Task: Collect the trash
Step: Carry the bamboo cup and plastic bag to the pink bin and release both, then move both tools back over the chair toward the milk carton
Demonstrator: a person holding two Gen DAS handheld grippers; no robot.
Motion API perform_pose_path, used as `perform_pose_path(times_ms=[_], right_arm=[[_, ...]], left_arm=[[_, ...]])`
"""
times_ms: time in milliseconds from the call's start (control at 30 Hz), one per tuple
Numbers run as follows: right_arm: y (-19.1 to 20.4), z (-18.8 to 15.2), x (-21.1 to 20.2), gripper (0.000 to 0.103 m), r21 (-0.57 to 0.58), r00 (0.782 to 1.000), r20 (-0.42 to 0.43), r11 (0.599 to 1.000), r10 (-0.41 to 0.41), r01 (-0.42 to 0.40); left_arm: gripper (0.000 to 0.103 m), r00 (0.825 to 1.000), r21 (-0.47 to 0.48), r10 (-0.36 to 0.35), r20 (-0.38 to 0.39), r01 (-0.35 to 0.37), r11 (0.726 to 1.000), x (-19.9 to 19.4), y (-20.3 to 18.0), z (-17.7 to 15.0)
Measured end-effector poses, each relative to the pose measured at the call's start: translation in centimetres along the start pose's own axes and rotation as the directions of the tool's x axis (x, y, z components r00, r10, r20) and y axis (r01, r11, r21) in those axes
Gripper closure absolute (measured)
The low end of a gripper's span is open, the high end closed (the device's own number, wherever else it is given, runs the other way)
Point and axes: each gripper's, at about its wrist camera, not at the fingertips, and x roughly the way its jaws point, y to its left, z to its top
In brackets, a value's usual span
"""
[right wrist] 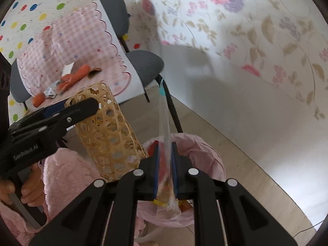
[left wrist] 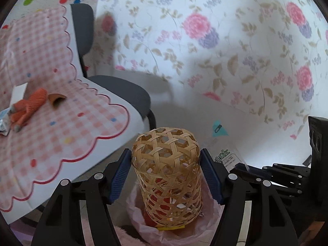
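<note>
Two grippers work over one target, a bin lined with a pink bag [right wrist: 205, 149]. The left gripper [left wrist: 166, 176] has its blue pads pressed on either side of a woven bamboo basket [left wrist: 167, 176], jaws standing wide because the basket is wide. It holds the basket tipped mouth-down over the bag, which looks meant to let the contents fall out. Scraps of red and white show through the weave near the mouth, and a yellow piece [left wrist: 170, 228] lies just under the rim, so the emptying seems under way or nearly done.

The right gripper [right wrist: 165, 172] has its jaws almost together, pinching a clear plastic wrapper [right wrist: 165, 121] that stands up from between the pads to a teal tab at its top. It sits directly above the bag's opening, likely so the wrapper drops in once the jaws part.

Farther out, a dark chair [right wrist: 143, 63] carries a pink checked mat [left wrist: 61, 123] with more litter on it: orange knitted pieces [left wrist: 30, 104], a brown scrap [left wrist: 56, 98] and a crumpled foil wrapper [right wrist: 50, 92] (none of it yet collected). A person's hand [right wrist: 28, 190] in a fluffy pink sleeve grips the left handle.
</note>
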Motion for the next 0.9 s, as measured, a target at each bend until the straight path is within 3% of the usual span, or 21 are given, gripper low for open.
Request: perform_pose_path(times_ms=[67, 133, 167, 233, 567, 900], right_arm=[[-0.5, -0.1, 0.4, 0.091, 0.011, 1.0, -0.004, 1.0, -0.001, 0.001], [-1.0, -0.1, 0.8, 0.088, 0.021, 1.0, -0.005, 1.0, -0.002, 0.003], [-1.2, -0.1, 1.1, 0.079, 0.027, 1.0, -0.007, 1.0, -0.005, 0.006], [-1.5, -0.2, 1.3, 0.063, 0.039, 1.0, -0.003, 0.999, -0.001, 0.001], [-1.0, 1.3, 0.0, 0.062, 0.015, 0.999, 0.032, 1.0, 0.001, -0.002], [4.3, 3.1, 0.5, 0.062, -0.073, 0.994, 0.028, 0.992, 0.102, -0.1]], left_arm=[[0.033, 1.0, 0.007, 0.009, -0.011, -0.009, 1.0, 0.9, -0.4, 0.1], [0.02, 1.0, 0.008, 0.015, -0.017, -0.015, 1.0, 1.4, -0.5, 0.3], [0.013, 0.999, 0.006, 0.026, -0.02, -0.026, 1.0, 1.5, -0.5, 0.3], [0.014, 0.999, 0.013, 0.029, -0.031, -0.029, 0.999, 1.5, -0.4, 0.4], [0.014, 0.988, -0.004, 0.153, -0.02, -0.153, 0.988, -1.5, 3.8, 0.0], [0.014, 0.953, -0.063, 0.303, -0.006, -0.303, 0.951, -6.0, 8.5, -1.1]])
